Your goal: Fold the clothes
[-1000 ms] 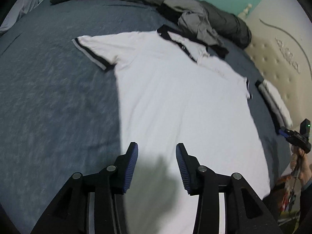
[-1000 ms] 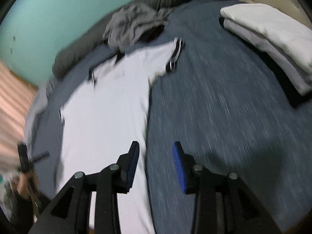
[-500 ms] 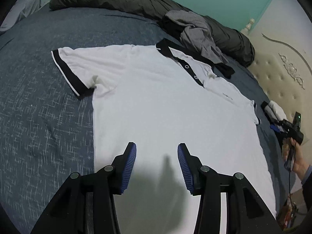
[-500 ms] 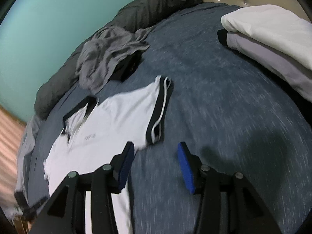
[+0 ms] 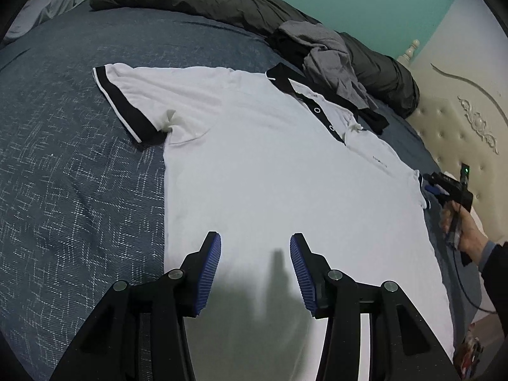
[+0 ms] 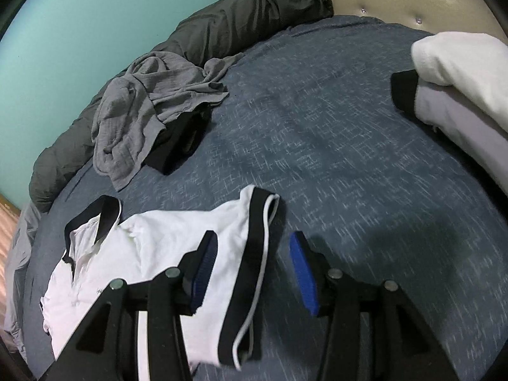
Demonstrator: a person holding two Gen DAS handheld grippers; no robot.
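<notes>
A white polo shirt (image 5: pixel 270 174) with black collar and cuffs lies flat, front up, on the blue bed cover (image 5: pixel 63 158). My left gripper (image 5: pixel 254 244) hovers open over the shirt's lower part, nothing between its blue pads. In the right wrist view the shirt (image 6: pixel 158 244) lies at lower left. Its black-edged sleeve cuff (image 6: pixel 258 209) runs under the gap of my right gripper (image 6: pixel 254 244), which is open with its pads off the cloth. The left wrist view shows that right gripper (image 5: pixel 444 187) at the shirt's far sleeve, held by a hand (image 5: pixel 466 235).
A crumpled grey garment (image 6: pixel 143 111) over a black one lies beyond the collar. A dark rolled duvet (image 5: pixel 206 0) lines the teal wall. Folded white clothes (image 6: pixel 460 89) are stacked at the right near the padded headboard (image 5: pixel 460 127).
My right gripper swept along the shirt's edge up to the sleeve cuff, its jaws a little wider. The left gripper sank slightly toward the shirt, then held still.
</notes>
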